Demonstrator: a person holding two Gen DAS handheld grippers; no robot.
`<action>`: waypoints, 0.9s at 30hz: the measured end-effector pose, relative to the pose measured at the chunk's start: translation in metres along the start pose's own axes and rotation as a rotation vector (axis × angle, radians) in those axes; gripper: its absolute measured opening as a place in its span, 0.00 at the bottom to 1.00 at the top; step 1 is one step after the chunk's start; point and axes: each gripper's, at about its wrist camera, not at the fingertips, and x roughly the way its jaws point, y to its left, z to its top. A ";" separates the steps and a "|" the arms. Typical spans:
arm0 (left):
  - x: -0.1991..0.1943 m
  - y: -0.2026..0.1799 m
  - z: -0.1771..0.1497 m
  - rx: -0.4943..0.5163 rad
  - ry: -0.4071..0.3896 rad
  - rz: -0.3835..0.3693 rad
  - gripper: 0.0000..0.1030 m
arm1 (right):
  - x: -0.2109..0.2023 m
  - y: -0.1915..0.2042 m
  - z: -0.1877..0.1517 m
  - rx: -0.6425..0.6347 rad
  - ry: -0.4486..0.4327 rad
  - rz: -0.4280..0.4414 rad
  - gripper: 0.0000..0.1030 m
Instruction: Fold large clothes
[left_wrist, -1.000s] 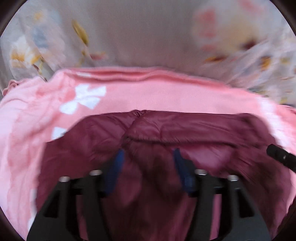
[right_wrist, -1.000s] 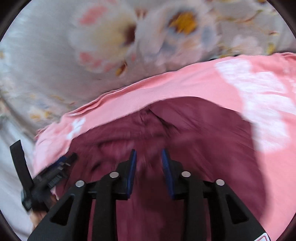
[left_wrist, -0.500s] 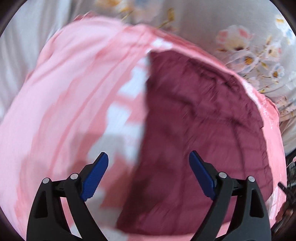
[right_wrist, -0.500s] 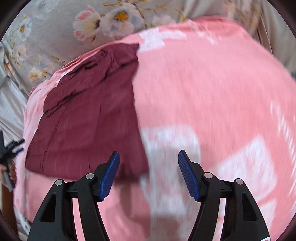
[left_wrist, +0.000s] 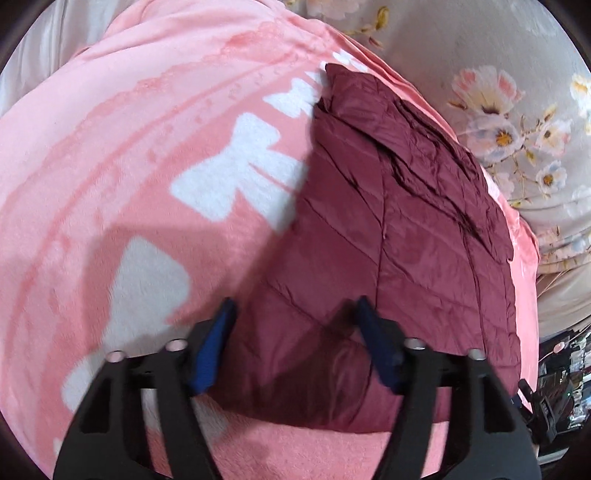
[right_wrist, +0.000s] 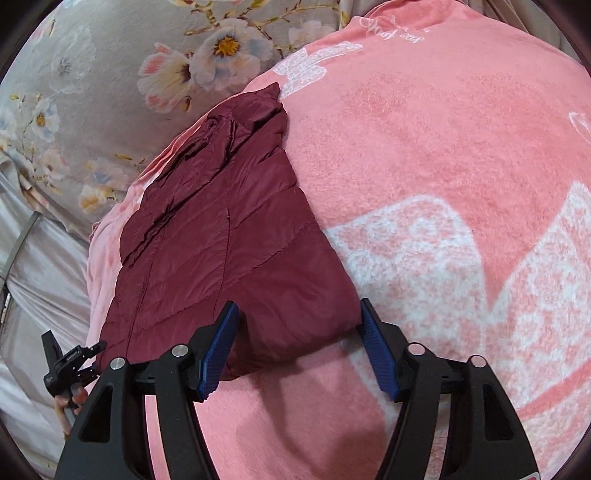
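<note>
A maroon quilted jacket (left_wrist: 388, 229) lies folded into a long rectangle on a pink blanket (left_wrist: 129, 147) with white bows. My left gripper (left_wrist: 295, 310) is low over its near left corner. Its jaws are closing, with the corner's fabric between the blue pads (left_wrist: 212, 350), which stand apart from each other. My right gripper (right_wrist: 297, 306) straddles the jacket's (right_wrist: 221, 236) near right corner. Its jaws are also closing, and the pads (right_wrist: 376, 350) are still well apart. The right wrist view shows the left gripper (right_wrist: 70, 365) at the lower left, held by a hand (right_wrist: 68, 404).
The pink blanket (right_wrist: 443, 166) lies over a grey bedsheet with a flower print (left_wrist: 498, 122) that shows beyond the jacket's far end (right_wrist: 92, 92). Dark clutter (left_wrist: 561, 373) sits off the bed at the right edge of the left wrist view.
Both grippers left the jacket's far part, where they were buried in its fabric, and pulled back to its near corners. Their jaws opened wide on the way and have since narrowed around the corners.
</note>
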 end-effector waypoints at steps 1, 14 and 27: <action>-0.001 -0.001 -0.001 0.007 0.009 -0.006 0.35 | 0.002 0.000 0.001 0.009 0.011 0.019 0.42; -0.092 -0.021 -0.033 0.068 -0.101 -0.131 0.05 | -0.100 0.029 -0.024 -0.096 -0.178 0.088 0.03; -0.259 -0.005 -0.100 0.016 -0.303 -0.324 0.05 | -0.281 0.044 -0.072 -0.187 -0.486 0.173 0.03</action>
